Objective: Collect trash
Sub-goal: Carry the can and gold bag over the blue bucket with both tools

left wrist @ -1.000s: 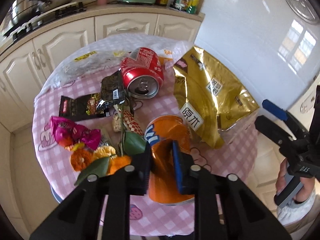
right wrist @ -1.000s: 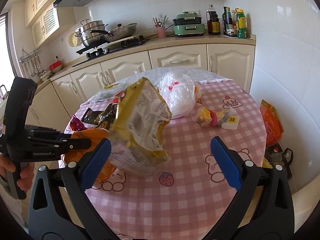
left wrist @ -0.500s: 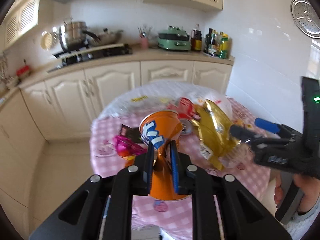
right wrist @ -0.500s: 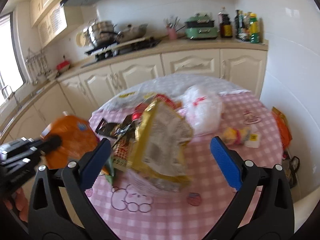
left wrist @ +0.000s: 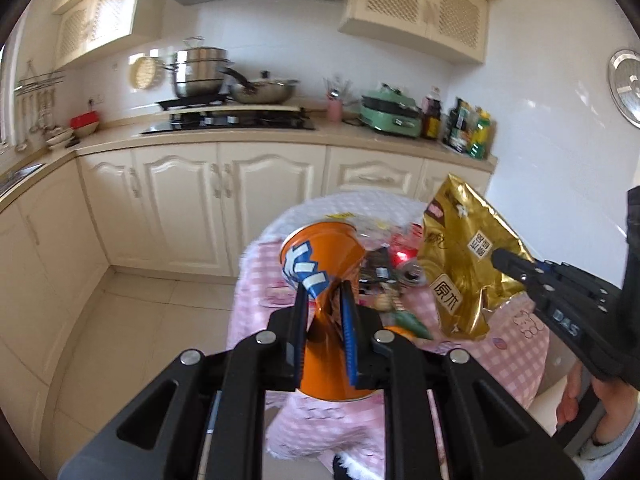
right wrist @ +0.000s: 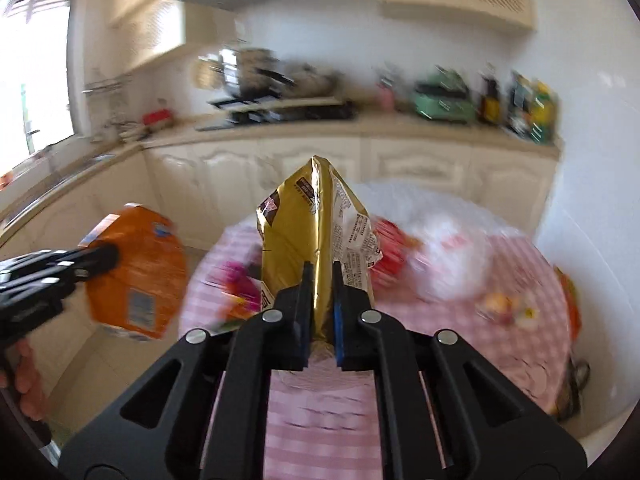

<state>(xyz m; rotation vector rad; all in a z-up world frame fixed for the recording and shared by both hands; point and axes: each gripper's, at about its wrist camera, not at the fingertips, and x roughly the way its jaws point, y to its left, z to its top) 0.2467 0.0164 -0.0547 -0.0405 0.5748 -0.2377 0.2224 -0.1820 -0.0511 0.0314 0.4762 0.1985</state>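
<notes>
My left gripper [left wrist: 324,292] is shut on a crushed orange paper cup [left wrist: 320,264] and holds it in the air off the table's left edge; the cup also shows in the right wrist view [right wrist: 138,276]. My right gripper [right wrist: 320,270] is shut on a gold snack bag [right wrist: 316,224] and holds it upright above the table; the bag also shows in the left wrist view [left wrist: 464,256], pinched by the right gripper [left wrist: 500,258]. More trash lies on the pink checked table [right wrist: 520,344]: a red can [left wrist: 404,260], dark wrappers and a pink wrapper [right wrist: 236,280].
A white plastic bag [right wrist: 452,256] and small yellow wrappers [right wrist: 504,306] lie on the table's right side. An orange bag [right wrist: 570,300] hangs beyond the right edge. Cream cabinets [left wrist: 240,200] and a counter with pots stand behind. Tiled floor [left wrist: 132,320] lies left.
Both grippers rose from the table. The right gripper, open before, has shut on the gold bag and lifted it. The left gripper carried the orange cup up and left.
</notes>
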